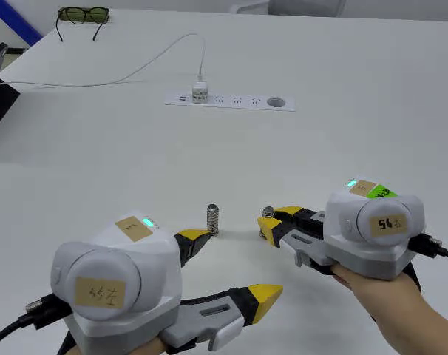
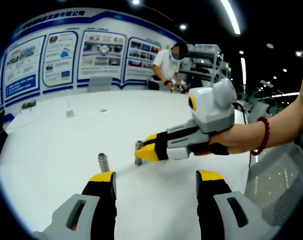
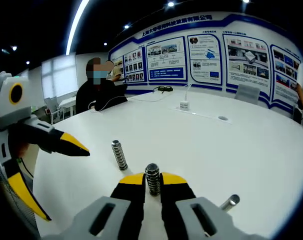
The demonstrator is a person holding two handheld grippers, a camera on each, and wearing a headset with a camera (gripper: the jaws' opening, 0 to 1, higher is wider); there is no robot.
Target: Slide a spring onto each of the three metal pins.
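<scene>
Right gripper (image 3: 152, 181) pinched narrow on a grey coiled spring (image 3: 152, 172), apparently over its pin; second sprung pin (image 3: 119, 154) just beside, bare steel pin (image 3: 230, 202) near. Left gripper (image 2: 156, 176) gapes wide, holding nothing. Risk: a skewed release tips the spring over.

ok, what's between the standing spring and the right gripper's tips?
Nothing. In the head view the table is bare between the standing spring and the right gripper, which is shut on a second spring.
</scene>
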